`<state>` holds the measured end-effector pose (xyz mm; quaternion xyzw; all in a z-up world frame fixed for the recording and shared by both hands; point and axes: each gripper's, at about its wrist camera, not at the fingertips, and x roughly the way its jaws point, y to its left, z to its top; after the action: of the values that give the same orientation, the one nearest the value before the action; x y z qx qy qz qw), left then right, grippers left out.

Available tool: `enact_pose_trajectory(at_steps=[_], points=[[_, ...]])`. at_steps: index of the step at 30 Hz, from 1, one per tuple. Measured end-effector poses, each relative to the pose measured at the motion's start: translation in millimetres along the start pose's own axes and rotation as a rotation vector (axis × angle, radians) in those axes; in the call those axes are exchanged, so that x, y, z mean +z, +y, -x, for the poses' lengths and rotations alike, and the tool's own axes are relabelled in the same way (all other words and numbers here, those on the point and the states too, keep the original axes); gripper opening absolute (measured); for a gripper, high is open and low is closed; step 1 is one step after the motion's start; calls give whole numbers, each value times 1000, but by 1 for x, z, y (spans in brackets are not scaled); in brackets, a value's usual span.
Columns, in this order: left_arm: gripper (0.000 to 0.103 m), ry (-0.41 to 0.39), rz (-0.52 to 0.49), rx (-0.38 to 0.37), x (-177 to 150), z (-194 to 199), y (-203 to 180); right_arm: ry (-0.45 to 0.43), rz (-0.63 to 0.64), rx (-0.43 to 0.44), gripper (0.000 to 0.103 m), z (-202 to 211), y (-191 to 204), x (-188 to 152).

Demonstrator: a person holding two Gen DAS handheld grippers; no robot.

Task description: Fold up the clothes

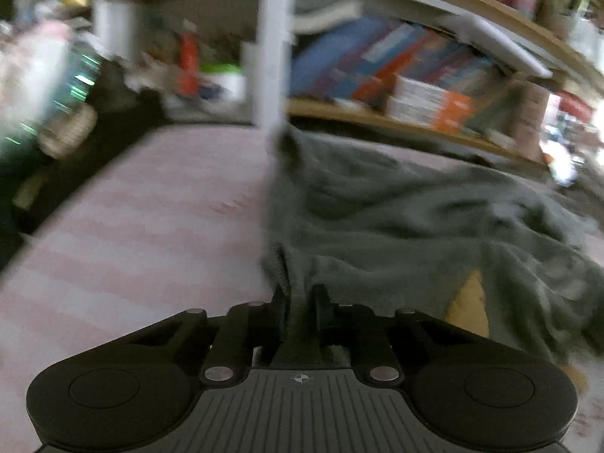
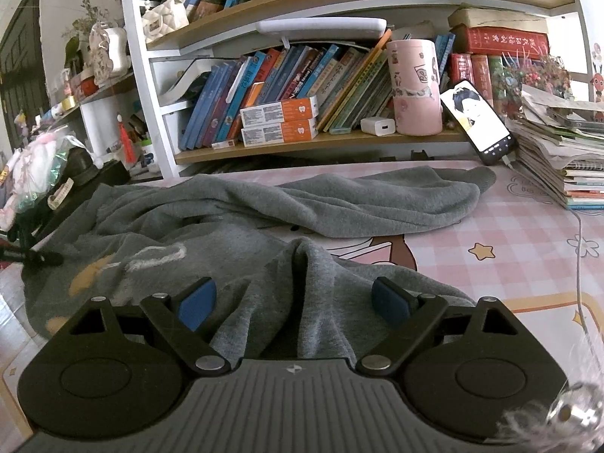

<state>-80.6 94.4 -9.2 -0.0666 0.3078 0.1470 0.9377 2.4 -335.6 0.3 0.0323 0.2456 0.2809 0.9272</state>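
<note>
Left tongs (image 1: 300, 304) pinching grey sweatshirt (image 1: 396, 219), no readable labels

A: The left wrist view is dim and smeared by motion; the row of coloured books on the wooden shelf (image 1: 396, 75) is streaked, and the crumpled grey knitted sweater (image 1: 396, 219) is soft. Only the black gripper body at the bottom stays crisp.

B: The right wrist view is sharp and evenly lit. Daylight glares at the upper right edge, the lit phone screen (image 2: 477, 119) glows, and the white shelf upright (image 2: 139, 75) bows with the fisheye. Black corners frame both views.
</note>
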Motion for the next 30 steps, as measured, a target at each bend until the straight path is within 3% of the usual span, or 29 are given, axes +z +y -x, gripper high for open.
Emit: enact_pose_trajectory(at_steps=[6,13,15,21,23,25,28,30], points=[[12,-13,-13,212,12,-3,38,-3,25,22,93,1,3,0],[13,6,69,331,-4,-8,78,-6,39,23,97,2,7,0],[18,-15,98,359,-8,-4,85,-4,25,19,97,2,5,0],[36,-63,124,387,-10,16,90,-6,7,-9,97,2,2,0],[53,-86,98,389,-9,24,85,2,-5,-26,96,0,0,0],[59,-111,65,384,-10,33,80,15,-19,-41,94,-2,-3,1],[68,-131,58,326,-12,43,74,41,-25,-33,89,-6,-5,1],[69,-125,83,262,-15,45,74,63,-17,-32,82,-9,-3,1]])
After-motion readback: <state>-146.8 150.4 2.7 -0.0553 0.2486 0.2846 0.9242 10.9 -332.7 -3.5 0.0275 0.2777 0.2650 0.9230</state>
